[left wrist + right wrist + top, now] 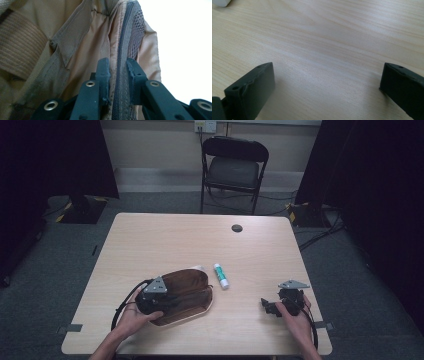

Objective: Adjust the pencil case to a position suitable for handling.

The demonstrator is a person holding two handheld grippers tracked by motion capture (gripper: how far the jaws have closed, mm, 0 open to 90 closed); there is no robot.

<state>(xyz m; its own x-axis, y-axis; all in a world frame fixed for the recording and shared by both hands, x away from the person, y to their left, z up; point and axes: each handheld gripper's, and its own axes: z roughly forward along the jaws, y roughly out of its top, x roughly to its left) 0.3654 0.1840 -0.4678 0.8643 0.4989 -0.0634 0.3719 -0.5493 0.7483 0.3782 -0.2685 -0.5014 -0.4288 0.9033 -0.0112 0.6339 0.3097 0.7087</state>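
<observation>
A brown fabric pouch (187, 290) lies open on the wooden table (165, 240), left of centre. My left gripper (166, 301) is at the pouch's near left end. In the left gripper view, the left gripper (118, 66) is shut on the pouch's zipper edge (123, 37), with tan lining (82, 50) and mesh beside it. A white and green glue stick (221, 275) lies just right of the pouch. My right gripper (268, 306) rests near the front right corner. In its own view, the right gripper (327, 75) stands open over bare wood (324, 37), holding nothing.
A black folding chair (234, 167) stands beyond the far table edge. A round cable hole (237, 228) sits near the back of the table. A white object's corner (220, 2) shows at the top left of the right gripper view. Dark curtains flank the room.
</observation>
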